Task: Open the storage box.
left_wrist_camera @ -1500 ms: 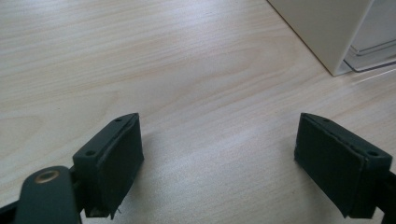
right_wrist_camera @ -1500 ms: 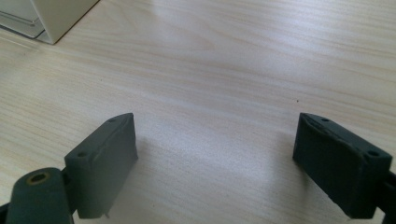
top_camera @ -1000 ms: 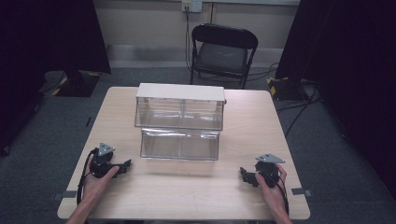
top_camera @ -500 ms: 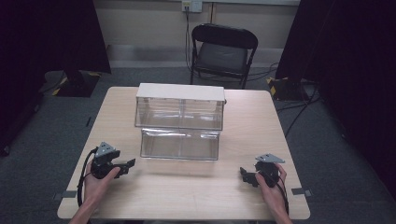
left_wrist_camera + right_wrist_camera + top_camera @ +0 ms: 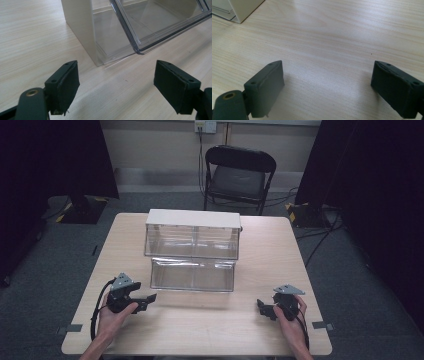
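Left gripper [image 5: 149,298]: jaws wide, empty, near the lower drawer's left front corner | right gripper [image 5: 261,305]: jaws wide, empty, well apart at the table's [image 5: 210,325] right | clear drawer cabinet [image 5: 193,234] mid-table (lower drawer [image 5: 192,275] pulled out toward the person).

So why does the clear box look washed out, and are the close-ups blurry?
High view: light glares off the clear box, and the room around the table is dark. Left gripper view: the drawer shows pale reflections, and the jaws look soft up close. Right gripper view: a bright sheen on the wood, with soft shadows under the jaws.
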The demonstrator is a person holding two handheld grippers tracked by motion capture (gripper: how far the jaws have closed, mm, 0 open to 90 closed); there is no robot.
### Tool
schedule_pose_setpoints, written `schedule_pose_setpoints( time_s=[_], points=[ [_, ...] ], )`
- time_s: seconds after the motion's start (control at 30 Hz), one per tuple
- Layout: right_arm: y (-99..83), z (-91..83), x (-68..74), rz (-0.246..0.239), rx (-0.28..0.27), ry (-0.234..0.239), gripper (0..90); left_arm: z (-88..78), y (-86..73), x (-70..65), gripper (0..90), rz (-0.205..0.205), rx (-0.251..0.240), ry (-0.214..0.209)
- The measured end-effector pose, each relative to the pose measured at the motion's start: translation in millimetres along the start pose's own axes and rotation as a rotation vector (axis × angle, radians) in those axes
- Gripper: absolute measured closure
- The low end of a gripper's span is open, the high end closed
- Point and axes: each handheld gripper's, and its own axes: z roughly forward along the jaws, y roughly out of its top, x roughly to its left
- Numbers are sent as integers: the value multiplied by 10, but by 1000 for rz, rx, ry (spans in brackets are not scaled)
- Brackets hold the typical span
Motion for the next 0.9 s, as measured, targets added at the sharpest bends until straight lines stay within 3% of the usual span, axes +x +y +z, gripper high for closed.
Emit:
schedule_pose_setpoints(
  time_s=[0.27,0.47,0.5,0.9],
  points=[
    [0,0,2,1,0,-2,105,45,42,-34,205,-11,1,-7],
    [0,0,1,0,0,-2,105,80,83,-92,208,-7,-10,-4],
    [0,0,1,0,0,-2,105,98,92,-115,210,11,-9,3],
    [0,1,1,0,1,-3,104,158,126,-81,202,-5,-13,-5]
  ],
)
